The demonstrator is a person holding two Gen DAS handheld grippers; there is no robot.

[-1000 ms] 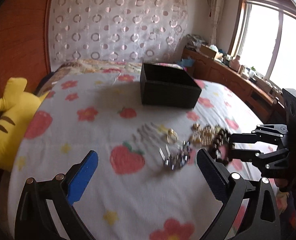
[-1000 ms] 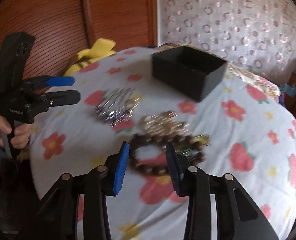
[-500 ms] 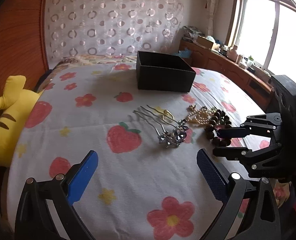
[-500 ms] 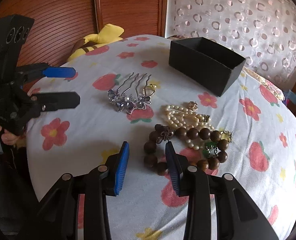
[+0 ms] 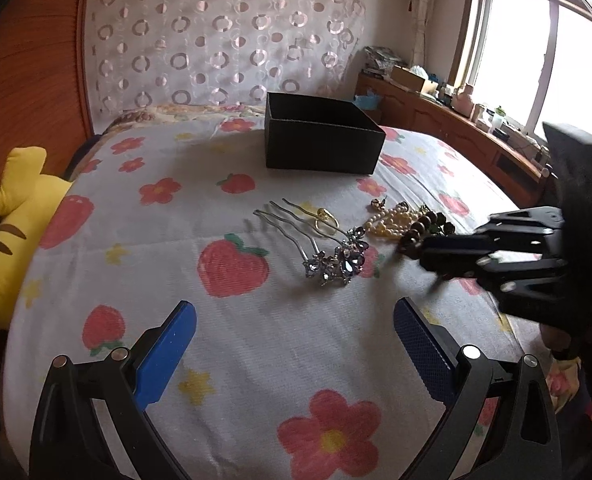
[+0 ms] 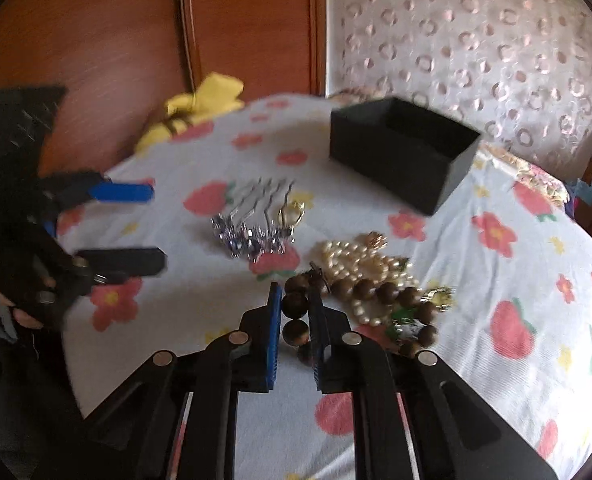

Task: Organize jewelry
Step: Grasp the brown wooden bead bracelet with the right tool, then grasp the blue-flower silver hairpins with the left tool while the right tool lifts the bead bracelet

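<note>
Jewelry lies on the flowered bedspread [image 5: 255, 352]: a silver hair comb [image 5: 328, 256] [image 6: 251, 228], a gold ring [image 5: 326, 218] [image 6: 291, 212], a pearl necklace [image 5: 392, 222] [image 6: 356, 258] and a brown wooden bead bracelet [image 6: 380, 290] [image 5: 420, 230]. An open black box [image 5: 320, 138] [image 6: 400, 148] stands behind them. My right gripper [image 6: 296, 308] [image 5: 428, 256] is shut on beads at the bracelet's near end. My left gripper [image 5: 296, 336] [image 6: 135, 224] is open and empty, in front of the comb.
A yellow plush toy [image 5: 7, 232] [image 6: 199, 100] lies at the bed's left edge against the wooden headboard [image 6: 135, 40]. A cluttered wooden sideboard [image 5: 456, 128] runs under the window on the right.
My right gripper has moved forward and closed its fingers onto the bead bracelet. My left gripper has stayed open, shifting only slightly.
</note>
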